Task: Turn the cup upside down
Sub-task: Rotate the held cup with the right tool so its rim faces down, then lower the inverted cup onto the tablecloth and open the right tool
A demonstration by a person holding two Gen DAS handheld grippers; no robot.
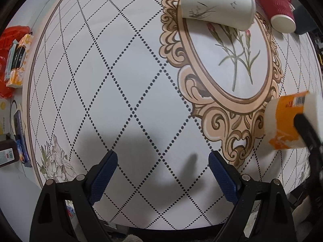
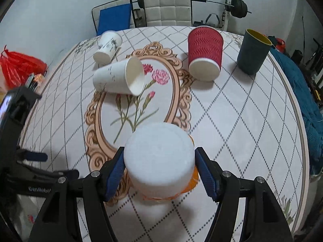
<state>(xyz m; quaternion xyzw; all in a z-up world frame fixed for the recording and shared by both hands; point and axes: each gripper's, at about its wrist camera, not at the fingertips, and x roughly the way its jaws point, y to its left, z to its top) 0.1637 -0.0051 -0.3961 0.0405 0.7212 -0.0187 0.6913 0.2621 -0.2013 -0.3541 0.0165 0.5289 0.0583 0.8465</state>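
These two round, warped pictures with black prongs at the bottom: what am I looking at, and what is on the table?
Each picture comes from a fisheye camera on a hand-held gripper, looking forward between its blue-padded jaws. In the left wrist view, the left gripper is open over the patterned tablecloth and holds nothing. In the right wrist view, the right gripper stands around a white and orange cup, whose closed bottom faces the camera, though a gap shows at the right pad. Beyond it, a white paper cup lies on its side, a second white cup tilts, a red ribbed cup stands upside down, and a dark cup stands upright.
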